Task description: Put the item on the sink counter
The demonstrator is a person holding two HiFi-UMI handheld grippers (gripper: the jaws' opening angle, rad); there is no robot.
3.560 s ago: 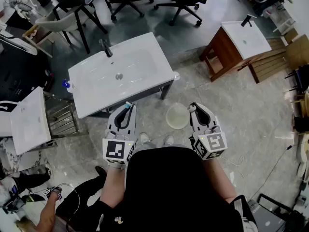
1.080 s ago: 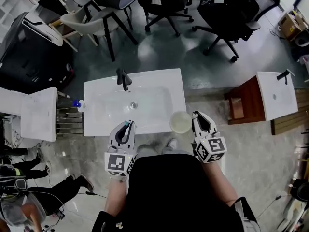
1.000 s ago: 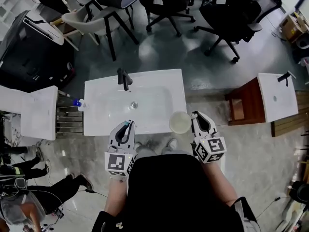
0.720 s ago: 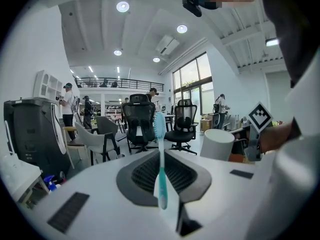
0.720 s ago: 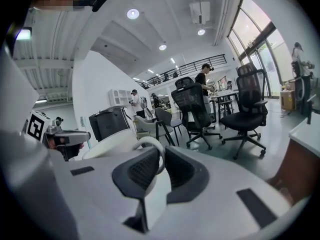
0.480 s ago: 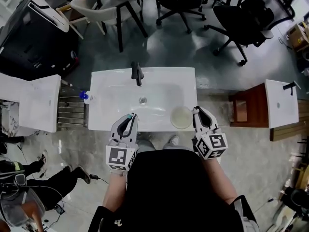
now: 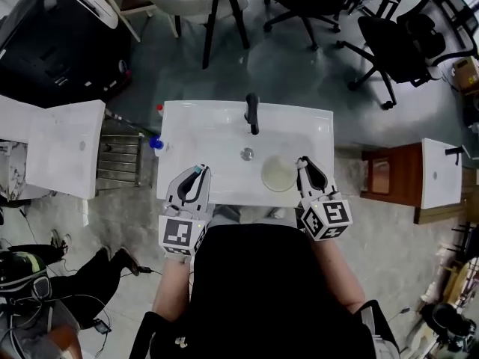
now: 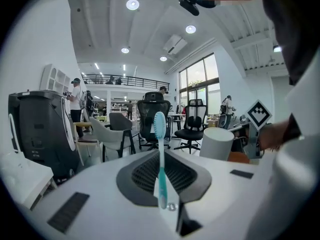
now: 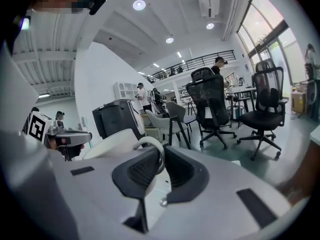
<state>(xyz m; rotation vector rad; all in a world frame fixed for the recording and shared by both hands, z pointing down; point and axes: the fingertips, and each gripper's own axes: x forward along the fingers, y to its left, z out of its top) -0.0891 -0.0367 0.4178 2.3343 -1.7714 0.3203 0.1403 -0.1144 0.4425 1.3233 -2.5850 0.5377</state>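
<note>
Both grippers have moved in past the sink counter's [image 7: 194,118] near edge since half a second ago. The cup [image 7: 278,174], its handle pinched in the right gripper's [image 7: 304,169] closed jaws, is over the counter's near right part, just right of the drain [image 7: 246,153]. The toothbrush [image 8: 159,154] stands upright, clamped in the left gripper [image 7: 194,176], over the near left rim. Flat rim lies bare toward both near corners.

Black top [image 7: 254,290]. White left hand-held gripper [image 7: 196,173] and right hand-held gripper [image 7: 303,162], each with black ribbed pads [image 8: 144,173] and a black-and-white marker cube [image 7: 325,220].
</note>
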